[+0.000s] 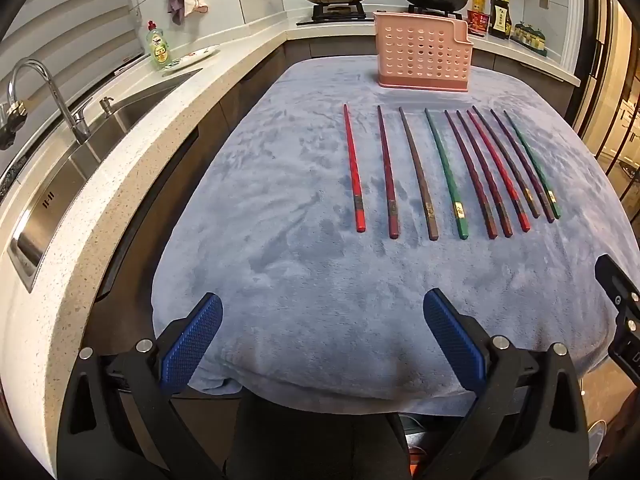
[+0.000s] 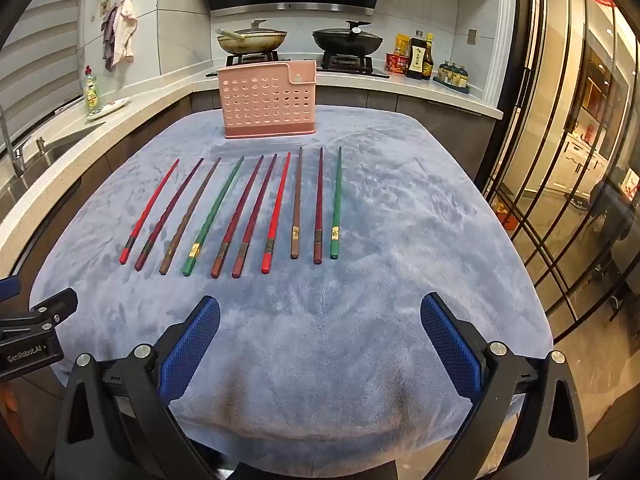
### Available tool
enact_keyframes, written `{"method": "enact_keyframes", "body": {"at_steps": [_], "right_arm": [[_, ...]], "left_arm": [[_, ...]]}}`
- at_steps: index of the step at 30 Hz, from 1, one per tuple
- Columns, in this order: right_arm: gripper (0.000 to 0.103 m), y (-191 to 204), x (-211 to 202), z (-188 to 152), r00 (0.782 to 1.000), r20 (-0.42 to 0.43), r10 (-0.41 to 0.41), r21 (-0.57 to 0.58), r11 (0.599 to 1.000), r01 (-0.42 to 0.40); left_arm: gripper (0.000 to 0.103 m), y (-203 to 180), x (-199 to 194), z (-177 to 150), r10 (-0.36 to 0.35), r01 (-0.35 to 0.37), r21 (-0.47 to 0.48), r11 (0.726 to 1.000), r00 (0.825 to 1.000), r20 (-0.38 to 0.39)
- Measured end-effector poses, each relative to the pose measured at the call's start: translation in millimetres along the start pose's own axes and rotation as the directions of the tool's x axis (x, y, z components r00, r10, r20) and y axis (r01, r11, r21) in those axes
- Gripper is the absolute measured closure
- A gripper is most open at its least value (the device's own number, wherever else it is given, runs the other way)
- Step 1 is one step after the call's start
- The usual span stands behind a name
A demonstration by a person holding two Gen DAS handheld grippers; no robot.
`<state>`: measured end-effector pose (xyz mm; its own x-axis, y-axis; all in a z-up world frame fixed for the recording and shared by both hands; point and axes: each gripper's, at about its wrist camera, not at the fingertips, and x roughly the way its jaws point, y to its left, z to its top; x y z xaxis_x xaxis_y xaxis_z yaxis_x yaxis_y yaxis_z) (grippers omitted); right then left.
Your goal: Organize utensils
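Ten chopsticks (image 2: pixel 236 216) are laid side by side mid-desk, long axes running toward the pink holder (image 2: pixel 267 100) at the far edge. Both left gripper (image 1: pixel 322 344) and right gripper (image 2: pixel 320 344) are held wide open, empty, short of them; the right is judged nearer.

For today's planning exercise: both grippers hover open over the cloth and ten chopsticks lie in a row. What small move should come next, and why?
Probably ease the right gripper forward and down toward the near end of the rightmost green chopstick. Its jaws are open and empty, all chopsticks lie loose on the blue cloth, and the pink holder behind them is the likely destination.
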<state>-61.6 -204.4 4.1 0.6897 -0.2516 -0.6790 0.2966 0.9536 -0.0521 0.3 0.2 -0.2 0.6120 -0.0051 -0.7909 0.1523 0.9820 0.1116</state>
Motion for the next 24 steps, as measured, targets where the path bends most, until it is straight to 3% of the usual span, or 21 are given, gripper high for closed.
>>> {"method": "enact_keyframes", "body": {"at_steps": [24], "right_arm": [[0.007, -1.6, 1.0, -0.1, 1.0, -0.001, 0.004, 0.005, 1.0, -0.004]], "left_arm": [[0.007, -5.9, -1.1, -0.1, -0.003, 0.003, 0.002, 1.0, 1.0, 0.002]]}}
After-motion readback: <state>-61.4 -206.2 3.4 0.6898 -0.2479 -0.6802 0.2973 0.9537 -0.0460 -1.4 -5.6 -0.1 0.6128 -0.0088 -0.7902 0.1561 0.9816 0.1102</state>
